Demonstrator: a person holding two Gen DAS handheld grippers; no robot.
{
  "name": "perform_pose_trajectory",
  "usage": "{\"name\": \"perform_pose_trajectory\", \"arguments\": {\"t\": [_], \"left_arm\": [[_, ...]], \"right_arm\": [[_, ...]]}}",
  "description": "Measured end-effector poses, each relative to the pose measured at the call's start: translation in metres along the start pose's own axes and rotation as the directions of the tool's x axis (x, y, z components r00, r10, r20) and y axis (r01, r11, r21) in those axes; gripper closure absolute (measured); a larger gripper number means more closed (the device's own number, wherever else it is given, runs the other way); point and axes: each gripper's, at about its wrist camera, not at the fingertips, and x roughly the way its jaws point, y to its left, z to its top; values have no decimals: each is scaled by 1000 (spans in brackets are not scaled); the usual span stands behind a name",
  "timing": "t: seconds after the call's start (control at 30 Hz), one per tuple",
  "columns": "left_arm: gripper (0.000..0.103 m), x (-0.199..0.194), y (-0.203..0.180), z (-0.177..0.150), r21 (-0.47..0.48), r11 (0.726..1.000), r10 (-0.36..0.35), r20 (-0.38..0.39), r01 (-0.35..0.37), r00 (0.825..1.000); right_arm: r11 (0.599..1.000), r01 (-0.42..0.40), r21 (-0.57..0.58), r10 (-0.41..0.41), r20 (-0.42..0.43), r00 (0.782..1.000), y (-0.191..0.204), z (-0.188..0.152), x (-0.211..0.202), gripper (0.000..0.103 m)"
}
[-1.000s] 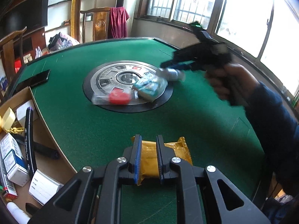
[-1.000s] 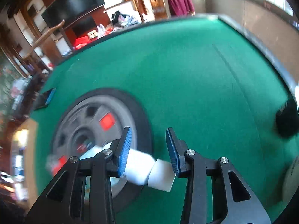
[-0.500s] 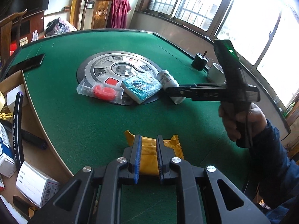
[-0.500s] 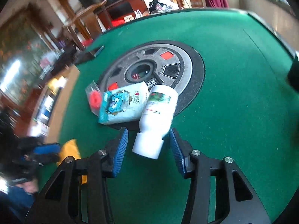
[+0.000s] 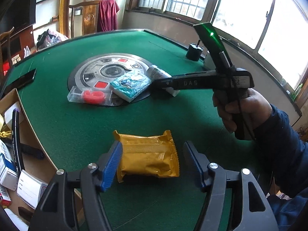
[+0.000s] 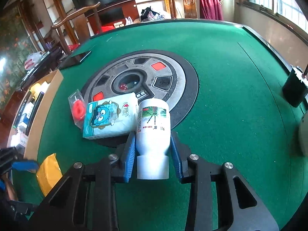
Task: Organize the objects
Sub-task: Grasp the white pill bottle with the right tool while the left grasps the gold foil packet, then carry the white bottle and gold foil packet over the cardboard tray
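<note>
A yellow snack packet (image 5: 148, 157) lies flat on the green table between the open fingers of my left gripper (image 5: 154, 163), which no longer grips it; it also shows in the right wrist view (image 6: 49, 173). A white bottle (image 6: 153, 132) lies on its side by the round centre plate (image 6: 173, 71), next to a teal tissue pack (image 6: 109, 117) and a clear bag with a red ring (image 6: 78, 109). My right gripper (image 6: 153, 154) has its pads on both sides of the bottle's lower body and cap. In the left wrist view the right gripper (image 5: 165, 82) hides most of the bottle (image 5: 157, 72).
A black phone (image 5: 21, 80) lies at the table's far left. A cardboard box (image 5: 11, 154) of small boxes and cables stands off the left edge. A black motor (image 5: 194, 51) sits at the far right rim. A chair with a red cloth (image 5: 106, 15) stands behind.
My left gripper has opened and let go of the yellow packet, which rests on the felt. My right gripper has closed in around the lying white bottle.
</note>
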Motion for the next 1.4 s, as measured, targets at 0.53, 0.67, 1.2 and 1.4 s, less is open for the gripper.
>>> {"name": "perform_pose_trajectory", "arguments": {"t": [0.53, 0.67, 1.2, 1.4], "left_arm": [[42, 32, -5, -6, 0, 990, 139, -38, -139, 990], [55, 23, 0, -3, -31, 993, 114, -3, -114, 993], [70, -4, 10, 3, -94, 994, 69, 108, -59, 992], [71, -2, 11, 4, -103, 994, 52, 103, -41, 993]], "right_arm": [[1000, -9, 8, 9, 2, 1000, 2, 0, 4, 70], [1000, -7, 12, 7, -1, 1000, 1, -1, 2, 70], [999, -8, 43, 4, 78, 997, 17, -6, -23, 70], [1000, -20, 23, 18, 97, 995, 30, -8, -27, 70]]}}
